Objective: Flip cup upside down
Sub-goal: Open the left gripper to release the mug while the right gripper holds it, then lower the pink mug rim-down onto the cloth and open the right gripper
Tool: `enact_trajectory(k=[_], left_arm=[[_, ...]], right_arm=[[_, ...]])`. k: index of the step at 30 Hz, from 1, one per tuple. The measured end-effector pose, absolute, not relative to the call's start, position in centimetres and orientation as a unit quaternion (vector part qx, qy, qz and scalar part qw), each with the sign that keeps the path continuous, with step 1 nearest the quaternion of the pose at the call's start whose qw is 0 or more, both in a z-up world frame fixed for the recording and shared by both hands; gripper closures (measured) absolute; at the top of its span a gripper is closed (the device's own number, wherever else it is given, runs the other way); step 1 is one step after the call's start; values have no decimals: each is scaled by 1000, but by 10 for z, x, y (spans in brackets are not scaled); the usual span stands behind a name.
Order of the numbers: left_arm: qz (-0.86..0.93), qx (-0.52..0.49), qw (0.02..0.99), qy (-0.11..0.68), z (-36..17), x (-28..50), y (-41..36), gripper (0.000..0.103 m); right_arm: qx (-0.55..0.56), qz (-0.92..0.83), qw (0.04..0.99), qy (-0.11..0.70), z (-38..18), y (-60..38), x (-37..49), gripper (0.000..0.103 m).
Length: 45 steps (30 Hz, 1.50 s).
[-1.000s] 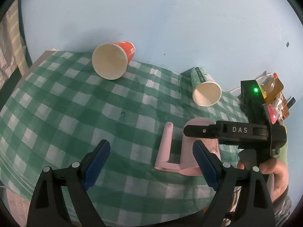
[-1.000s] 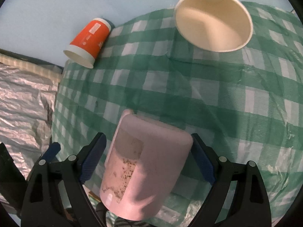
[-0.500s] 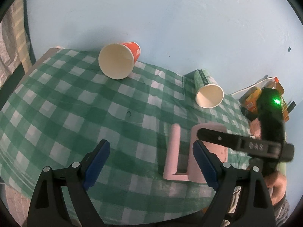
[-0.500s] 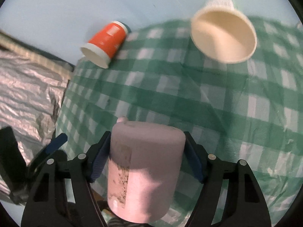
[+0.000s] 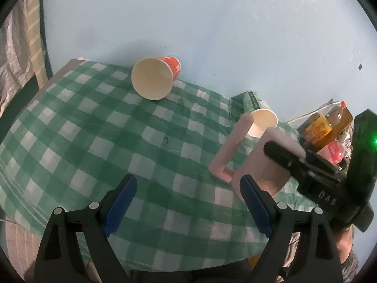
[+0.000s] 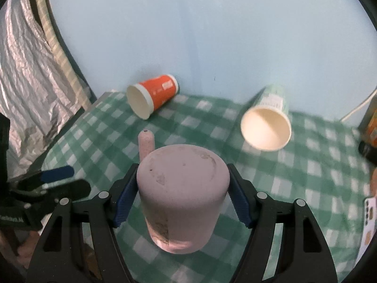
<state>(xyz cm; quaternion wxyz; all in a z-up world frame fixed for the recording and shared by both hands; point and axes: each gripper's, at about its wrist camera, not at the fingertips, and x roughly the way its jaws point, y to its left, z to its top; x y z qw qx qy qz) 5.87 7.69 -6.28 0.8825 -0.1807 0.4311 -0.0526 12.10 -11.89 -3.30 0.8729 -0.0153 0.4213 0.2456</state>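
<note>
My right gripper (image 6: 181, 199) is shut on a pink mug (image 6: 182, 188) and holds it above the green checked tablecloth (image 6: 318, 179), its flat base facing the camera and its handle (image 6: 146, 142) pointing away. In the left wrist view the mug (image 5: 271, 162) is tilted in the air, held by the right gripper (image 5: 306, 165), with its handle (image 5: 232, 148) to the left. My left gripper (image 5: 186, 207) is open and empty, low over the front of the cloth (image 5: 94, 127).
An orange paper cup (image 5: 155, 80) (image 6: 150, 96) and a green paper cup (image 5: 259, 115) (image 6: 268, 122) lie on their sides near the blue wall. Bottles and boxes (image 5: 327, 127) stand at the right. Silver foil (image 6: 26, 75) hangs at the left.
The right gripper closed on the pink mug, lifted it off the cloth and turned it so its base now faces the camera. The left gripper stayed open and drew back slightly.
</note>
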Motion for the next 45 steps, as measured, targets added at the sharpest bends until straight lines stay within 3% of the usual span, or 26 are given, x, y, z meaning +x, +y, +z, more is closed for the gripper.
enact_trajectory(k=[15,45], left_arm=[[-46,-187,880,435,-66,59,81,13],[-37,-187,874,446,-77,54,75,13]], right_arm=[[-45,209,907,362,-24,-104,147,31],[-39,212,897,386,-63,-113,121,31]])
